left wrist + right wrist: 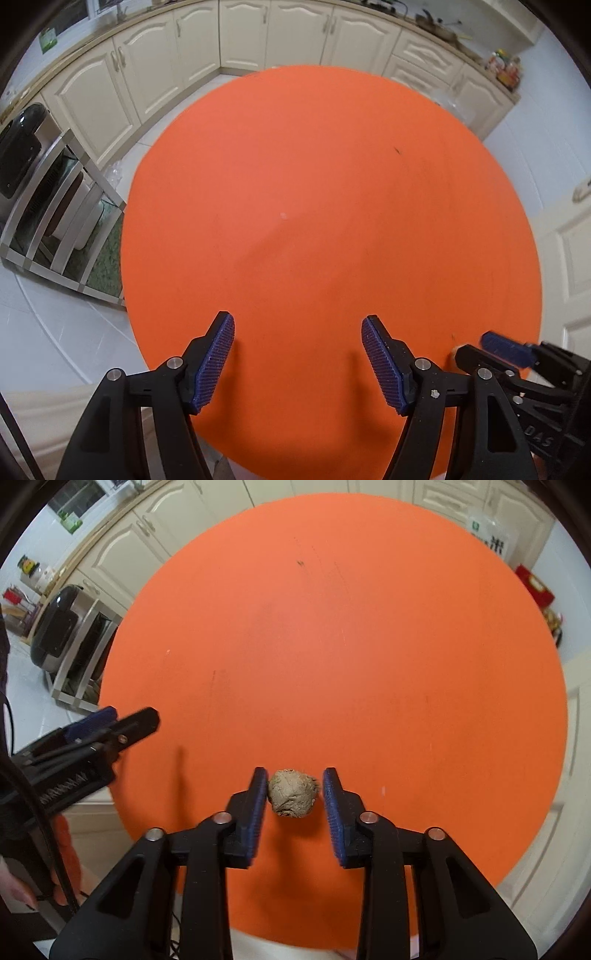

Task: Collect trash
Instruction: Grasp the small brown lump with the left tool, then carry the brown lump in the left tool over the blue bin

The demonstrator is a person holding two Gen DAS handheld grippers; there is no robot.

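Observation:
A brown crumpled lump of trash sits between the blue pads of my right gripper, low over the round orange table. The left pad touches the lump; a narrow gap shows at the right pad, so the jaws stand open around it. In the left wrist view my left gripper is open over the near part of the table, nothing between its fingers. The right gripper shows at that view's lower right. The left gripper shows at the left of the right wrist view.
A white crumb and a dark speck lie on the table. A metal rack with a black appliance stands left of the table. Cream cabinets run behind, and a white door is at the right.

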